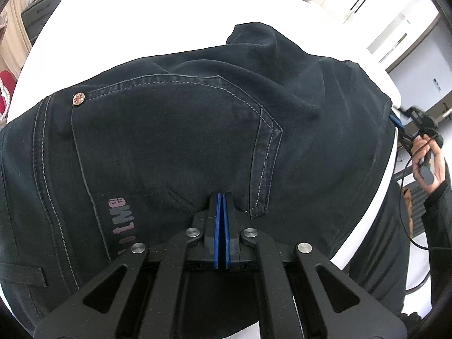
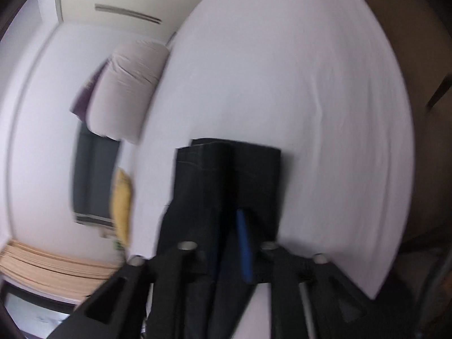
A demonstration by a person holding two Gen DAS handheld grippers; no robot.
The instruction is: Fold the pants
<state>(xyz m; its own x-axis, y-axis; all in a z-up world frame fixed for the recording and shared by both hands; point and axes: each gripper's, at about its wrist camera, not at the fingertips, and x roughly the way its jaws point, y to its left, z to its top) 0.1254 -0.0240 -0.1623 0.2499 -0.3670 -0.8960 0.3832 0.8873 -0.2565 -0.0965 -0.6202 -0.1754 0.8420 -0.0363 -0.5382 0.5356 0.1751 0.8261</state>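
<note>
Left wrist view: my left tongs (image 1: 221, 197) are clenched, blue pads together, tips down on the dark pants (image 1: 175, 130) just beside the back pocket's lower corner. The pants lie spread on the white table (image 1: 169, 8). My right tongs (image 1: 395, 120) sit at their far right edge; whether those grip cloth I cannot tell through the blur.

The left wrist view looks steeply down, close over the dark denim pants (image 1: 180, 141); the blurred right wrist view faces along them (image 2: 226, 175) across the white-sheeted bed (image 2: 310, 84).
</note>
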